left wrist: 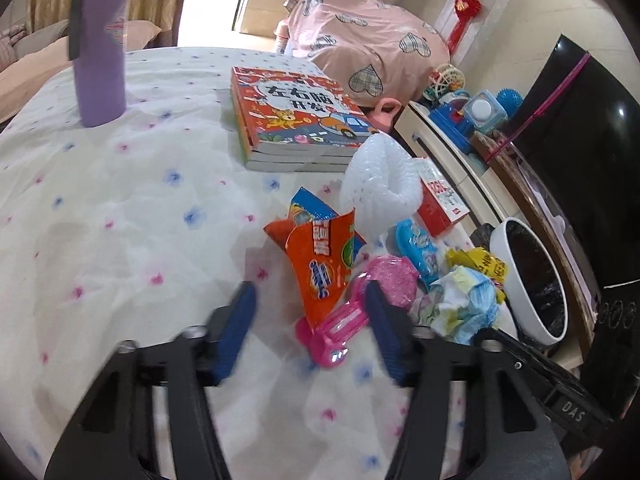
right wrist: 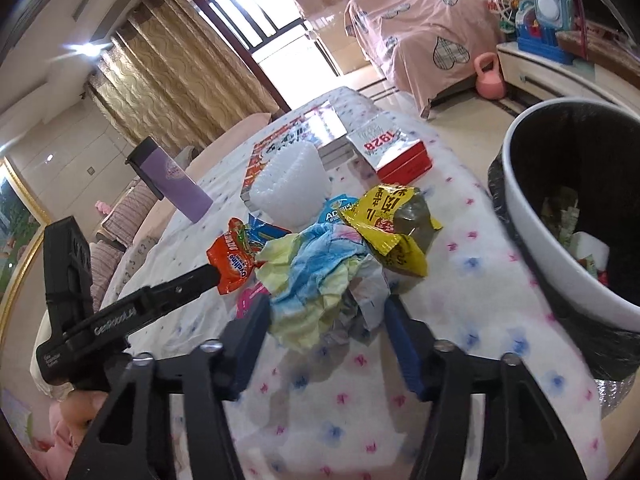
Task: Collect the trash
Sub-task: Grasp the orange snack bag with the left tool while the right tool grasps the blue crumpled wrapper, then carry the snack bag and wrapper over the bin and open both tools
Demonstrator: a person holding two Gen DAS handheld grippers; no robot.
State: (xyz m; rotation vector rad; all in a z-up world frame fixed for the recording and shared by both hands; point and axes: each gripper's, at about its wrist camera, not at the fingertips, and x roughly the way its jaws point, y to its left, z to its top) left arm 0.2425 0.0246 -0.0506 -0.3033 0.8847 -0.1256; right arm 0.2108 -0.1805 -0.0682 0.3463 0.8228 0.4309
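Note:
An orange snack wrapper and a pink plastic piece lie on the flowered tablecloth between the blue pads of my left gripper. The right pad is at the pink piece, the left pad stands clear, so the gripper is open. My right gripper has a crumpled blue-yellow paper wad filling its gap, both pads against its sides. A yellow wrapper, a blue packet and white bubble wrap lie just beyond. The white trash bin with a black liner stands at the table's right edge.
A stack of children's books, a red box and a purple bottle stand farther back on the table. A low cabinet with toys and a pink-covered piece of furniture lie beyond.

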